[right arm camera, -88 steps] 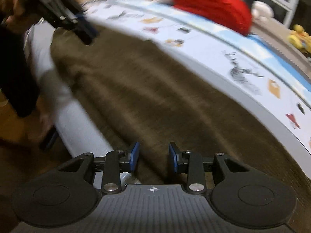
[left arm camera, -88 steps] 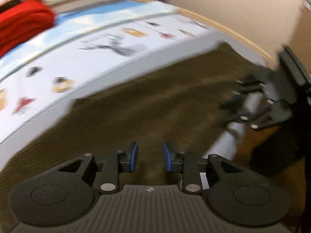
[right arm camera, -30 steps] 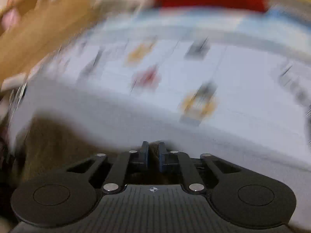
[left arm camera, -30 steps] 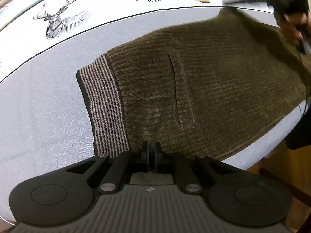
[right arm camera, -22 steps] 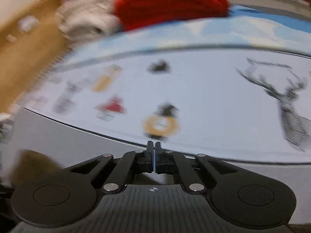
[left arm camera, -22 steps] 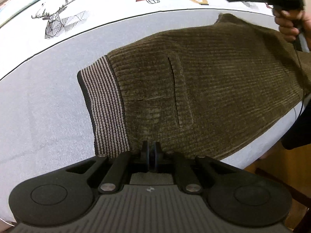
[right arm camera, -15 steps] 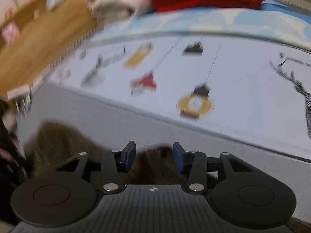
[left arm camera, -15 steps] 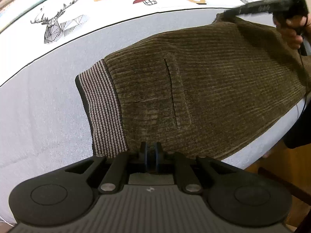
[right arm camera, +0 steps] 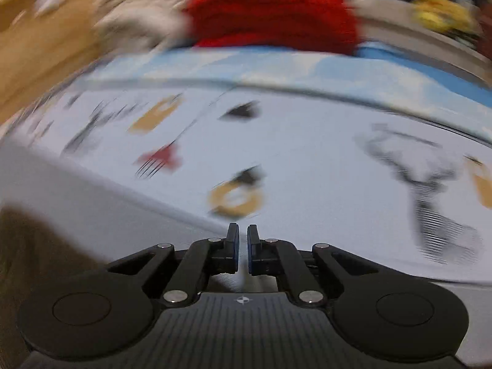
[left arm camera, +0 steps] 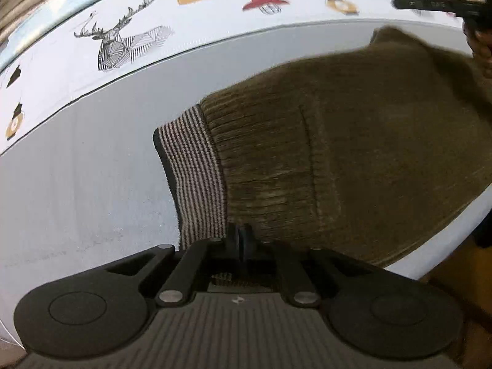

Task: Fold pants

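Note:
Brown corduroy pants [left arm camera: 353,141] lie on the grey and white table cover [left arm camera: 77,184], with their striped waistband [left arm camera: 193,169] to the left. My left gripper [left arm camera: 240,236] is shut on the pants at the near edge, just right of the waistband. My right gripper [right arm camera: 243,246] is nearly closed with a thin gap and nothing between its fingers; it is above the cover, with a brown patch of the pants [right arm camera: 27,261] at its lower left. It also shows in the left wrist view [left arm camera: 436,4] at the top right, beyond the pants' far corner.
A red folded garment [right arm camera: 270,15] and a pale one [right arm camera: 141,21] lie at the back of the table. A yellow toy [right arm camera: 439,12] sits at the far right. The table's front edge [left arm camera: 446,246] runs at the right, with wooden floor below.
My right gripper has closed from open to almost shut and swung away over the cover. The left gripper stays shut on the pants, and the view has shifted so the pants sit further right.

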The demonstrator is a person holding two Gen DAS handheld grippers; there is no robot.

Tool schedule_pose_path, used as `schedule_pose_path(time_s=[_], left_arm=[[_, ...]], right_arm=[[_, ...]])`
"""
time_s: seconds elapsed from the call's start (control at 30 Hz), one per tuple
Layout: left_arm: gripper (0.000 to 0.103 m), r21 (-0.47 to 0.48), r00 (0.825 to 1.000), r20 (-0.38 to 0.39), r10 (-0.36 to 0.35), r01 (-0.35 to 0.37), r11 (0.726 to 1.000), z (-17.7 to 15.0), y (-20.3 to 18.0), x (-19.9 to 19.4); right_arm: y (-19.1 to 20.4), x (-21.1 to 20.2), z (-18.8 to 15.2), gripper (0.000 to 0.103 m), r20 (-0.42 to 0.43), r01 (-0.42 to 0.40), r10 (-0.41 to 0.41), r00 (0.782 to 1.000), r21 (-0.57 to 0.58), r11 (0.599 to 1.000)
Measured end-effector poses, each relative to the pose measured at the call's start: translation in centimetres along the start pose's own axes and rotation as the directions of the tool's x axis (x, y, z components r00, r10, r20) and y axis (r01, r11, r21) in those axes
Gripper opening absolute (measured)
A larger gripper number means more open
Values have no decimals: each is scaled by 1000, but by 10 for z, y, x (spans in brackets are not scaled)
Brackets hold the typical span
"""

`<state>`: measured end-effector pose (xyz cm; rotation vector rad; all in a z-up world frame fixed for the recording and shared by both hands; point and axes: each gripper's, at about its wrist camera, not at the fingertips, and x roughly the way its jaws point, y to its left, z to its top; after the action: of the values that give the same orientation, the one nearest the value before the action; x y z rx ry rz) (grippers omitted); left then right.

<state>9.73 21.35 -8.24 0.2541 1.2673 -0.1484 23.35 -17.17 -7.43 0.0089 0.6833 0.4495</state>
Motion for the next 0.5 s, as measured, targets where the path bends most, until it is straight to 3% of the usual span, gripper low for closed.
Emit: schedule_pose_path(time_s=[0.1, 0.23, 0.3, 0.37, 0.4, 0.47, 0.5], left_arm=[[6, -20, 997, 80, 7, -6, 1000, 5, -2, -15], [6, -54, 985, 171, -22, 32, 998, 17, -4, -27], [8, -50, 993, 117, -7, 13, 999, 19, -6, -18], [5, -28, 998, -22, 59, -60, 998, 15, -7, 5], [5, 8, 997, -30, 76, -76, 997, 14, -12, 7], [6, 23, 994, -13, 106, -105, 994, 18, -23, 1], [7, 25, 993, 6, 117, -117, 993, 20, -28, -4]], right_arm=[[-27, -38, 4, 9, 81, 31, -37, 996, 74, 997], [-34, -78, -16, 9, 77, -94, 92, 993, 20, 995], [-28, -88, -38, 10, 8, -155, 156, 988, -60, 986], [-26, -89, -65, 12, -103, -210, 199, 975, -112, 971], [-29, -87, -77, 13, -158, -200, 180, 971, -124, 972], [-49, -83, -110, 13, -298, -80, 28, 954, -164, 983], [-63, -92, -120, 13, -294, -60, 12, 956, -156, 986]])
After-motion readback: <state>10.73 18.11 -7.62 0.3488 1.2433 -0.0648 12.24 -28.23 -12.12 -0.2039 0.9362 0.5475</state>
